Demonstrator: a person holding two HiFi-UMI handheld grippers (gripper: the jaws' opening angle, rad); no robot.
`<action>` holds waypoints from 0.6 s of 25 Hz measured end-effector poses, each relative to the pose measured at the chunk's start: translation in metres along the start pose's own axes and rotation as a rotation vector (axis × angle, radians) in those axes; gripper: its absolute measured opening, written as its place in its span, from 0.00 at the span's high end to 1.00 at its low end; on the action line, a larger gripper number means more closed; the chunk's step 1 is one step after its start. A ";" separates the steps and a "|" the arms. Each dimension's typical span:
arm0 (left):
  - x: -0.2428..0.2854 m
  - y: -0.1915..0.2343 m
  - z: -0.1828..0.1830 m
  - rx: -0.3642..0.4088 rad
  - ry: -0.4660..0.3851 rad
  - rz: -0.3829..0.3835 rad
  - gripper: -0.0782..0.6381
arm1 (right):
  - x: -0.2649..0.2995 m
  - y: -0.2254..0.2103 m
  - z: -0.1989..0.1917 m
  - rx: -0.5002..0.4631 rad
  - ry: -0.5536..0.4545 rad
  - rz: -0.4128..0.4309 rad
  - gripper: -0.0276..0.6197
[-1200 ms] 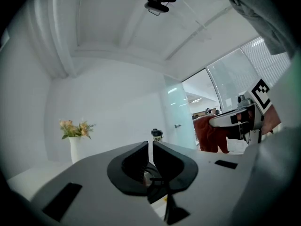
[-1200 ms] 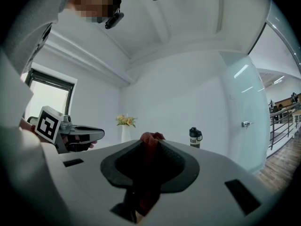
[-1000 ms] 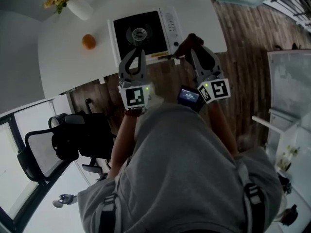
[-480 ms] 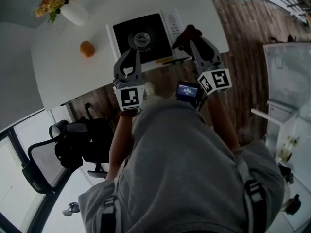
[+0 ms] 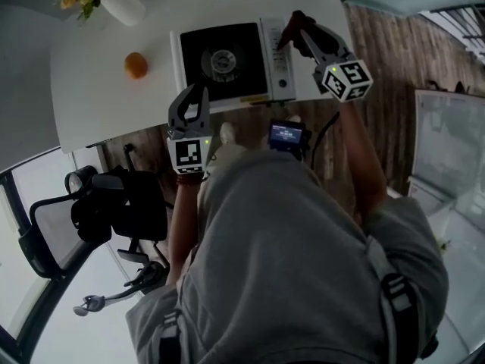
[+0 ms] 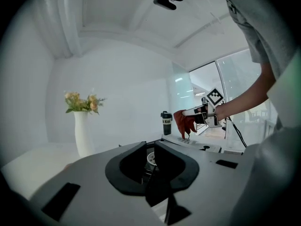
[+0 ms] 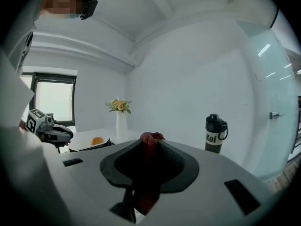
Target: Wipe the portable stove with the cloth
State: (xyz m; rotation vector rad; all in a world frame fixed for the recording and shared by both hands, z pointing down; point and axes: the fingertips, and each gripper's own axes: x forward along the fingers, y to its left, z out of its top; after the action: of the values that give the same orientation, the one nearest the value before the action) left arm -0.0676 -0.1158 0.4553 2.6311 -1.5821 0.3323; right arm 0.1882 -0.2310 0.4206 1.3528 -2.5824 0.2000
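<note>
So, quick count of what's on your table (image 5: 98,101):

- One portable stove (image 5: 198,50), black top with a single round burner and a white control strip down its right side. I can't read the print on that strip.
- One cloth (image 5: 290,29), dark red. Your right gripper (image 5: 301,32) is clamped on it, with a bunch of it poking up between the jaws. It hangs over the control strip, but I can't tell if it touches.
- Your left gripper (image 5: 198,91) sits low at the stove's near edge. Its jaws have just been opening and stand a crack apart with nothing between them.
- One orange (image 5: 136,64) to the left of the stove, well apart from it.
- One white vase (image 5: 123,7) of flowers in the far left corner.
- One dark bottle (image 7: 215,134) past the stove. Its label looks like "Koi".
- One black office chair (image 5: 91,218) on the floor beside you.
</note>
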 end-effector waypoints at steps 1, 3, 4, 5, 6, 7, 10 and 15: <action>0.000 0.000 -0.004 -0.007 0.007 0.009 0.79 | 0.008 -0.005 -0.003 0.002 0.010 0.031 0.80; 0.001 -0.001 -0.011 -0.019 0.018 0.033 0.78 | 0.023 -0.012 -0.009 -0.006 0.034 0.098 0.80; 0.002 -0.001 -0.015 -0.026 0.027 0.052 0.78 | 0.031 -0.014 -0.013 -0.015 0.048 0.132 0.80; 0.003 0.000 -0.019 -0.031 0.039 0.074 0.78 | 0.040 -0.016 -0.017 -0.024 0.063 0.167 0.80; 0.003 0.001 -0.022 -0.032 0.052 0.098 0.77 | 0.049 -0.017 -0.021 -0.030 0.077 0.200 0.80; 0.004 0.002 -0.025 -0.028 0.063 0.120 0.77 | 0.057 -0.018 -0.026 -0.033 0.091 0.231 0.80; 0.006 0.004 -0.029 -0.001 0.077 0.189 0.75 | 0.078 -0.016 -0.038 -0.045 0.138 0.326 0.80; -0.003 0.010 -0.035 -0.017 0.096 0.297 0.73 | 0.098 0.000 -0.051 -0.061 0.184 0.445 0.80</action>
State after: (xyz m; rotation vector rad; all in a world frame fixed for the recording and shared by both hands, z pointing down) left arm -0.0829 -0.1123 0.4881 2.3262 -1.9330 0.4488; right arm 0.1411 -0.2975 0.4948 0.6868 -2.6661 0.2973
